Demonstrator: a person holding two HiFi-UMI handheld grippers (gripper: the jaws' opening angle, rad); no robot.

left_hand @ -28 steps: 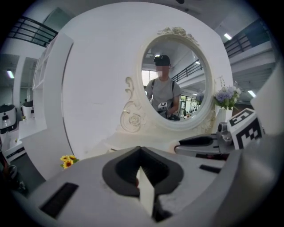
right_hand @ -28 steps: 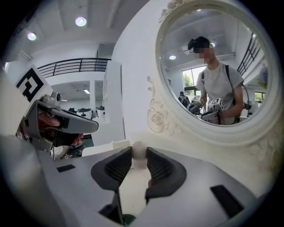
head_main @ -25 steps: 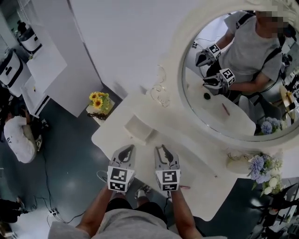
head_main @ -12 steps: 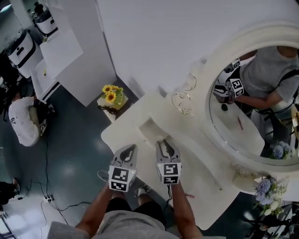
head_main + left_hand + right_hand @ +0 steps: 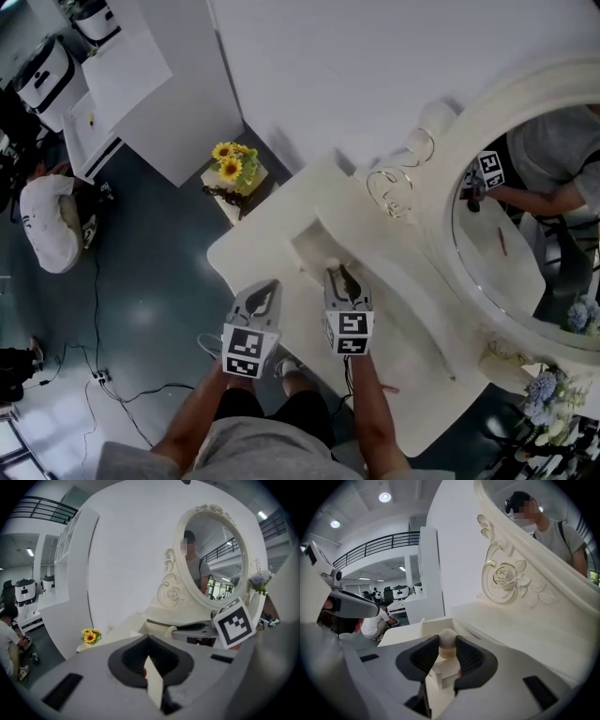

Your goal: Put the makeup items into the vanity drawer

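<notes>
Staged bedroom corner inside a big open lab or office hall: ornate cream vanity (image 5: 258,267) and oval mirror (image 5: 222,559) backed by a freestanding white partition (image 5: 375,75), sunflowers (image 5: 232,166) beside it, dark glossy floor (image 5: 150,281) with trailing cables (image 5: 103,375), mezzanine railing (image 5: 379,543), ceiling spotlights (image 5: 385,497), white machines (image 5: 42,75) and a person (image 5: 47,225) low on the floor beyond.

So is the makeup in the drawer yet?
Not yet. Done: the drawer looks pulled open, but I can't see any makeup inside. In hand: the right tongs are closed on its round knob, and the left tongs hold nothing. Left: a small pink item lies on the vanity top beside the right arm, waiting to be picked up and put in.
</notes>
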